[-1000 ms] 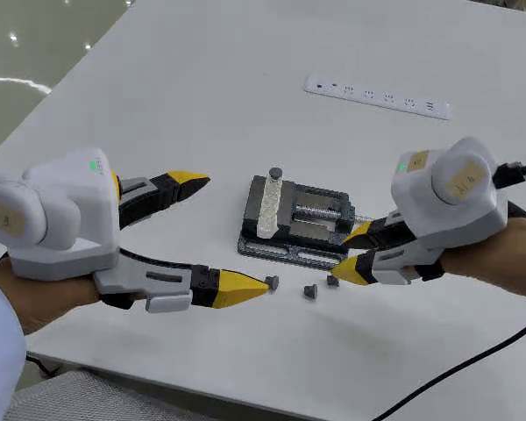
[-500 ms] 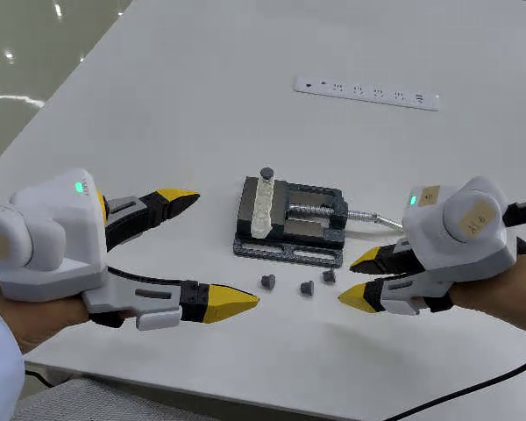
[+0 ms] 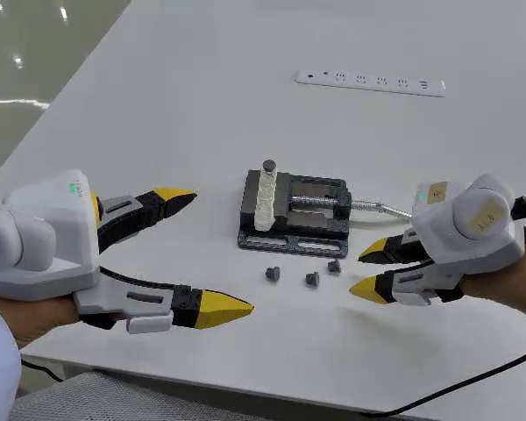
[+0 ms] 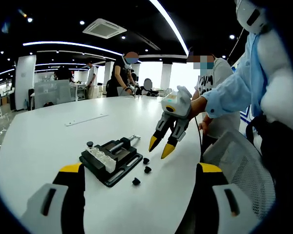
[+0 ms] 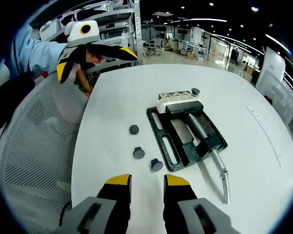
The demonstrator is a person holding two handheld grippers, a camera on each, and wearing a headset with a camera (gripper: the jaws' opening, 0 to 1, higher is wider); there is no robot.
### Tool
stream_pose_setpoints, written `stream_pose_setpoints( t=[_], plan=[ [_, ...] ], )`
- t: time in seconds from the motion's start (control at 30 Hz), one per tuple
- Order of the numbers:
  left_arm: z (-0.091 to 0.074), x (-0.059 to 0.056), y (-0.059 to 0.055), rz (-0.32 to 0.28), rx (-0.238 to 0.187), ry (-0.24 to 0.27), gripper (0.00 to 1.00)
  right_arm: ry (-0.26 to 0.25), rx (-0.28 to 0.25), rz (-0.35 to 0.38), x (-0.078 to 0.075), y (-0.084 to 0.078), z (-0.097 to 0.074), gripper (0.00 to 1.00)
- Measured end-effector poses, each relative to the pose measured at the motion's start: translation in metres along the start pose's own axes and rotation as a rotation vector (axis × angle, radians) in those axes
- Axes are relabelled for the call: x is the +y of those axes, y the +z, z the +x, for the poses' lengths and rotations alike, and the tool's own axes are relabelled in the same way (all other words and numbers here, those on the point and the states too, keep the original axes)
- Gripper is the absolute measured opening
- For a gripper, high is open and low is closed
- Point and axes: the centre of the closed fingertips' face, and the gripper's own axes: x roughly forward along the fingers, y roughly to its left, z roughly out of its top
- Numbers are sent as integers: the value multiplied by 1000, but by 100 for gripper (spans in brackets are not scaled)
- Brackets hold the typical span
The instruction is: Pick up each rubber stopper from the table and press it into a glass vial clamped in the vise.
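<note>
- what moved since a second ago?
- i backed off on both sides. left gripper (image 3: 221,250) spread wide, right gripper (image 3: 357,273) slightly apart, both empty.
- and the stoppers?
- three stoppers (image 3: 312,279) lie on the table (image 3: 202,105) just near of the vise (image 3: 311,219); one caps the far vial (image 5: 187,96).

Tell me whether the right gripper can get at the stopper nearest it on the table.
Probably yes. The right gripper is open, its jaws point toward that stopper, and only bare table lies between them; the vise sits beyond it.
</note>
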Motion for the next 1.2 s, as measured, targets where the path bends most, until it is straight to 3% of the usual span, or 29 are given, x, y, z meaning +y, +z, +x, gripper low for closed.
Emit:
stream_pose_setpoints(
  t=[0.17,0.33,0.47,0.97,1.2],
  plan=[
    [-3,3,0,0,11,13,93,37,-25,-115,-4,5,4,17],
    [-5,4,-1,4,20,23,93,56,-23,-159,-10,6,6,15],
    [-5,3,-2,7,28,23,93,103,-33,-218,-8,9,9,14],
    [-3,3,1,-1,22,29,92,173,2,-318,-7,5,22,13],
    [-3,1,0,-7,22,27,91,168,0,-337,-8,5,23,10]
  ],
)
